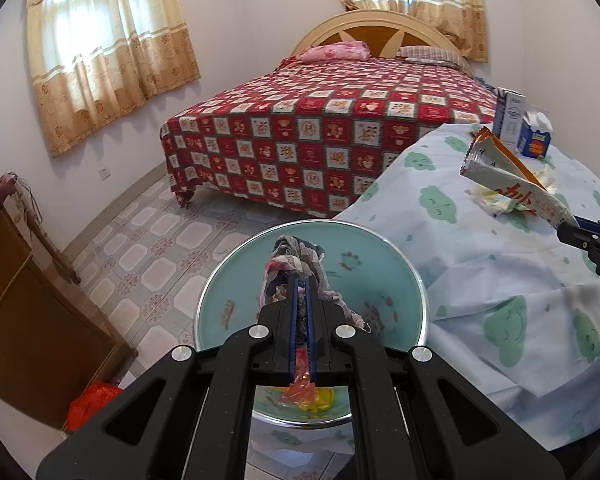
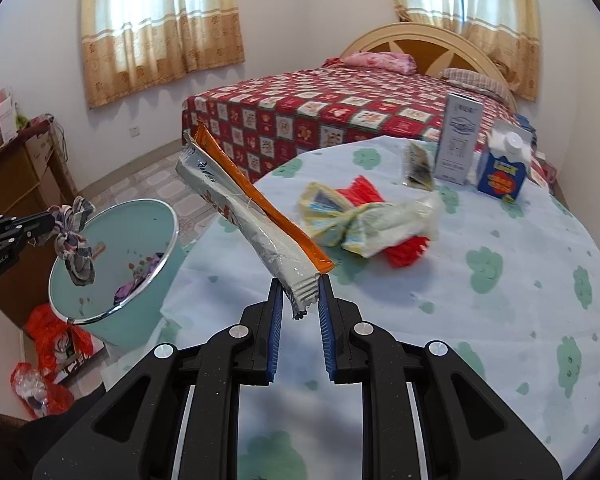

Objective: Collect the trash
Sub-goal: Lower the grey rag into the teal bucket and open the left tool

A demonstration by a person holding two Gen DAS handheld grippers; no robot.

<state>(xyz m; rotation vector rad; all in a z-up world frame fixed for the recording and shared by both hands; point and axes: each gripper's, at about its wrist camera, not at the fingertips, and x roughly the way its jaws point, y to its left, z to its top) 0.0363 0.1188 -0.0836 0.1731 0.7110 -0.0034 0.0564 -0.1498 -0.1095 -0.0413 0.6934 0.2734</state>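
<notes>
Pale blue cloth printed with green clouds is covering the round table [image 2: 480,312], the largest thing before us, and we are working at its left edge, where the mint-green bin [image 2: 148,216] is standing on the tiled floor just beside the hanging cloth. We are holding the left gripper [image 1: 300,280] directly over the bin's open mouth — its jaws are clamped tight on a crumpled patterned wrapper [image 1: 296,268], which is dangling inside the rim line, so a drop here looks to us like a clean fall. Some scraps are already lying in the bin's bottom.

We are gripping a long silver-and-orange snack packet [image 2: 248,216] by its crimped end in the right gripper [image 2: 300,296], jaws pinched on it. Its long axis is running away from the gripper, up and toward the left, with the free end reaching out past the table's left edge toward the bin. The bin is lying to the left of this gripper, the left gripper sitting nearer to it, so we judge the right hand needs to swing left without fouling the left one.

Toward the table's middle a knotted yellow-white bag [image 2: 364,224] is lying over a red wrapper [image 2: 404,252]; at the far edge a tall grey box [image 2: 460,140] and a blue carton [image 2: 504,168] are standing upright, well apart from both grippers.
</notes>
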